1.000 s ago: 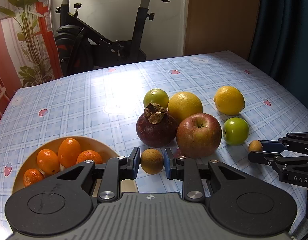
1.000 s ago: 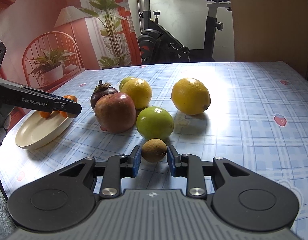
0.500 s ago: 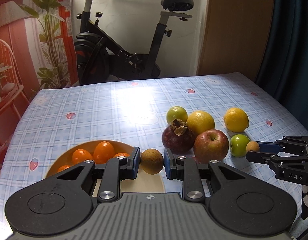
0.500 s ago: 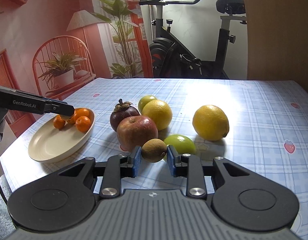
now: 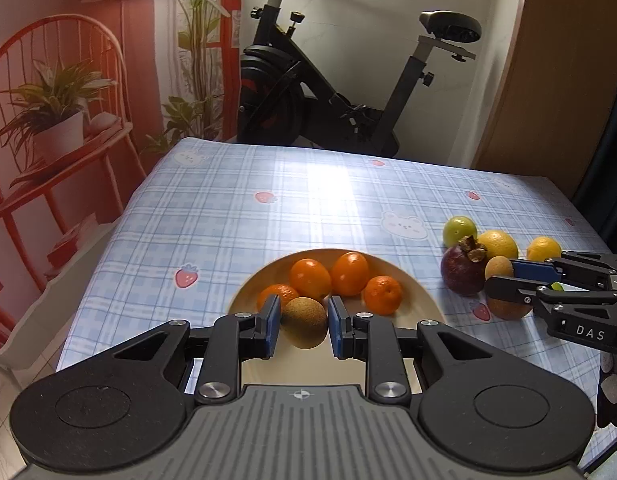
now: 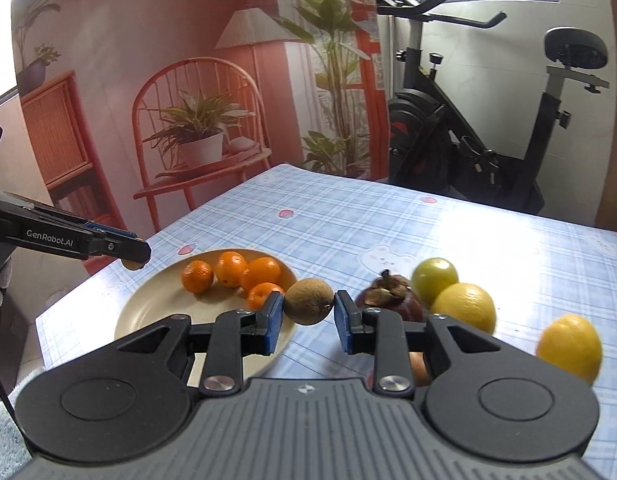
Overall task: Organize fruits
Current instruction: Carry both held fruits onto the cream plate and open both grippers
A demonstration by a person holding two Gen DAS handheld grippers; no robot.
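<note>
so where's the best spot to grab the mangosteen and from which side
Probably the round purple body of the mangosteen, below its dry brown cap, which looks too uneven to pinch. Come from above, with the fingers on the sides that face away from the yellow citrus and green fruit crowded behind it. Both grippers already hold small brown fruits, so one must unload into the plate first.
</note>
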